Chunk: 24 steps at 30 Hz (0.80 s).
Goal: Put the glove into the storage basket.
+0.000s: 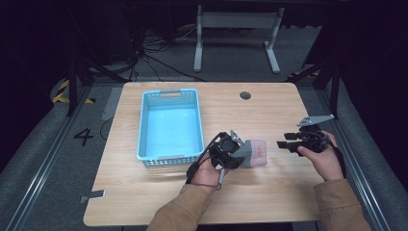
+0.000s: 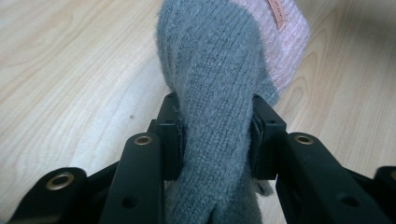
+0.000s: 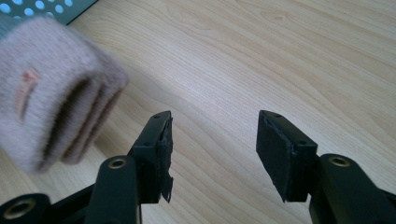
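L tongs (image 2: pixel 217 135) clamped on grey end of folded knit sock pair (image 1: pixel 254 153), just right of blue perforated plastic basket (image 1: pixel 169 126), low over wood-grain tabletop (image 1: pixel 269 110). Sock: fuzzy, ribbed pink cuff w/ small tag. R tongs (image 3: pixel 212 149) wide, empty, right of sock. Prob. step: transfer; next needs lift over basket rim.

One blue basket (image 1: pixel 170 126), one folded grey-and-pink knitted item (image 1: pixel 254 152), two tongs, left (image 1: pixel 239 148) and right (image 1: pixel 281 144), and two hands are counted on one table (image 1: pixel 269 110).
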Motion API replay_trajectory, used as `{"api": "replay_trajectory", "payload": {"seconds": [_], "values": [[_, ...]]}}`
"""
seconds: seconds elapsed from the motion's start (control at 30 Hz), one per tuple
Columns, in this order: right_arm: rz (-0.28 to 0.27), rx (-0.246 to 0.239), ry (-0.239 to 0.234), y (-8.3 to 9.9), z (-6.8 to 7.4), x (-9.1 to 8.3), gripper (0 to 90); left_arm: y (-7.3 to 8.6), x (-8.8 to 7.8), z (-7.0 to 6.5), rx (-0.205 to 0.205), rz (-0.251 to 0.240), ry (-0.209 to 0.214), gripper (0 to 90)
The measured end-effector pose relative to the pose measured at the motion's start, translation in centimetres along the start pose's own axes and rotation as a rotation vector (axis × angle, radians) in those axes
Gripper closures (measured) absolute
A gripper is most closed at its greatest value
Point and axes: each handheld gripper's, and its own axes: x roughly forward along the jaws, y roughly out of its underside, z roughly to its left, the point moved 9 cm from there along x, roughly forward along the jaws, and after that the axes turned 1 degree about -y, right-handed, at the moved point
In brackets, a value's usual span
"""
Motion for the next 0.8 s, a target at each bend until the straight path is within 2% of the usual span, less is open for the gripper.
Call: {"api": "replay_trajectory", "payload": {"seconds": [0.03,0.37,0.47,0.8], "values": [[0.001,-0.003,0.004,0.0,0.0,0.1,46.9,-0.1,-0.3,0.1,0.002,-0.004,-0.011,63.8],[0.011,-0.01,0.007,0.3,-0.2,0.8,48.2,-1.0,-2.8,1.1,-0.011,-0.045,-0.012,63.6],[0.009,-0.005,0.009,0.5,-0.3,0.9,48.2,-1.1,-3.4,1.4,-0.03,-0.058,-0.003,63.5],[0.013,-0.002,0.011,1.0,-0.3,0.8,48.2,-1.1,-5.5,3.1,-0.037,-0.068,-0.04,63.5]]}}
